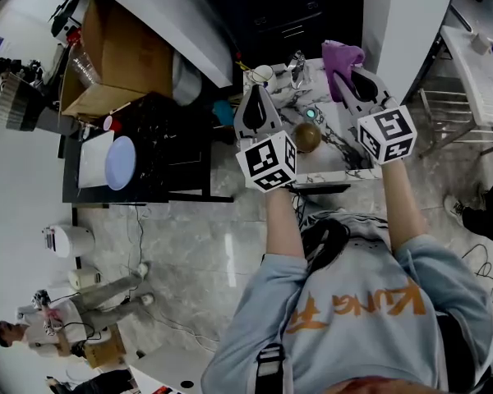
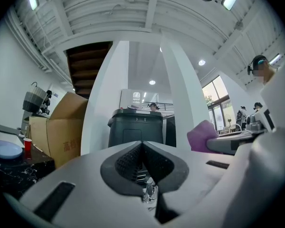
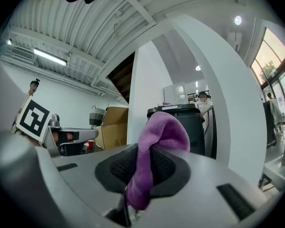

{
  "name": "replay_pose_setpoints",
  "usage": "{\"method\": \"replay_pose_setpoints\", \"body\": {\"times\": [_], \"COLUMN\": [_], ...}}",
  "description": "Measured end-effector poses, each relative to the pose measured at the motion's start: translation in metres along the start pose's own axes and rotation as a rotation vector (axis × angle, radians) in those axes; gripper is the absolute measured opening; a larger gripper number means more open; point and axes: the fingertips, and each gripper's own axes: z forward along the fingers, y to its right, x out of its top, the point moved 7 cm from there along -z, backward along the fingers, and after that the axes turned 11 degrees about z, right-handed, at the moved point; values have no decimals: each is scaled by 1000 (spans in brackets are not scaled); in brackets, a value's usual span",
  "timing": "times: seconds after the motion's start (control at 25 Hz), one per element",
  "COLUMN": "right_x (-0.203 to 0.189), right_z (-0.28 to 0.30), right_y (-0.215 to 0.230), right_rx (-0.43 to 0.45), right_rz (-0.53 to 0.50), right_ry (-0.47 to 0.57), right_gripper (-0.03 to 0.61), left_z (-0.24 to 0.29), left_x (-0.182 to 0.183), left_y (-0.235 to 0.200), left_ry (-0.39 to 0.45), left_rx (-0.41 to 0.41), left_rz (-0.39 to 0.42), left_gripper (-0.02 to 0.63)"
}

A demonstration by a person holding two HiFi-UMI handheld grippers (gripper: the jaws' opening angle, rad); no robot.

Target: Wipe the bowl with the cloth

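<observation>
Right gripper point(image 3: 149, 161) had its jaws pinched on the cloth point(image 3: 154, 148), a soft, fuzzy purple terry strip squeezed between black pads point(image 3: 170, 167) with a fine dotted grid texture. The cloth's long axis ran upward out of the jaws. Its top was folded over into a rounded hump leaning right, and a short tail hung below the pads. In the head view the cloth point(image 1: 343, 57) stuck out past the jaw tips, away from the person and over the far part of the table point(image 1: 333, 173), whose top was white, grey-veined marble.

The left gripper point(image 2: 142, 159) had its smooth grey jaws pressed together with nothing between them, the ribbed pad faces meeting along one seam. Each gripper carried a white cube point(image 1: 267, 161) printed with black square markers.

The bowl point(image 1: 306, 136) was round, brown and slightly glossy. It sat on the table between the two grippers, below and apart from the cloth. Which way its mouth faced could not be told.

A plain brown cardboard box point(image 2: 69, 137) bore red printed characters too small to read. A dark bin point(image 2: 135, 129) showed the digits "3 8". The person's grey sweatshirt point(image 1: 353, 318) carried orange lettering, of which "KUNG" could be read.
</observation>
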Motion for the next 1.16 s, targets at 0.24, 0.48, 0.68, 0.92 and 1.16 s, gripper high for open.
{"method": "replay_pose_setpoints", "body": {"times": [0.24, 0.48, 0.68, 0.92, 1.16], "right_x": [-2, 0, -1, -2, -5], "right_z": [8, 12, 13, 9, 3], "right_y": [0, 3, 4, 6, 13], "right_rx": [2, 2, -1, -6, -14], "right_rz": [-10, -16, -17, -18, -21], "right_ry": [-11, -5, -1, 0, 2], "right_gripper": [74, 74, 74, 74, 74], "left_z": [8, 14, 16, 18, 20], "left_x": [-2, -1, -3, -4, -8], "left_y": [-4, -6, -6, -3, 4], "left_ry": [-6, -5, -5, -10, -7], "left_rx": [-5, -15, -20, -32, -37], "left_rz": [11, 21, 24, 18, 18], "left_gripper": [21, 21, 21, 21, 21]}}
